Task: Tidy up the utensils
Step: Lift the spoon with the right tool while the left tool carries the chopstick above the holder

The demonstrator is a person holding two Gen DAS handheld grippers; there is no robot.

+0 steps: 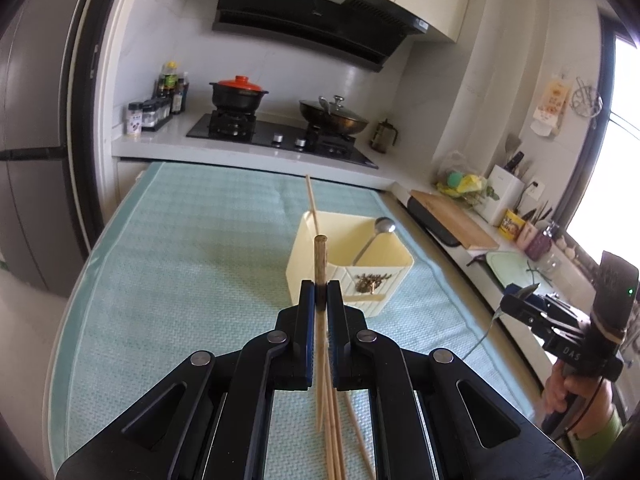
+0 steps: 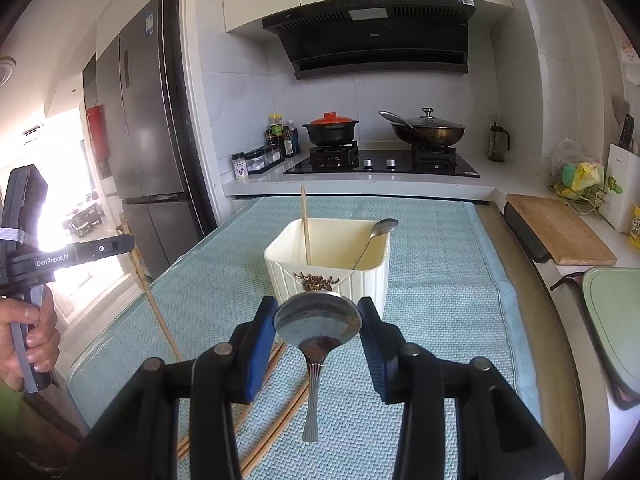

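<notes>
My left gripper (image 1: 320,286) is shut on one wooden chopstick (image 1: 320,256), raised above the teal mat (image 1: 192,248) and pointing at the cream utensil holder (image 1: 386,280). Several more chopsticks (image 1: 332,420) lie on the mat beneath it. The holder (image 2: 372,280) contains one upright chopstick (image 2: 305,220) and a metal spoon (image 2: 382,227). My right gripper (image 2: 318,312) is shut on the bowl of a second metal spoon (image 2: 318,320), whose handle hangs down over loose chopsticks (image 2: 276,412). The left gripper (image 2: 124,243) shows at the left edge of the right wrist view. The right gripper (image 1: 516,300) shows at the right edge of the left wrist view.
Behind the mat runs a counter with a black hob (image 2: 380,164), a red-lidded pot (image 2: 332,128) and a lidded wok (image 2: 428,128). A wooden cutting board (image 2: 560,228) and a knife block (image 2: 622,192) sit on the right. A grey fridge (image 2: 148,120) stands to the left.
</notes>
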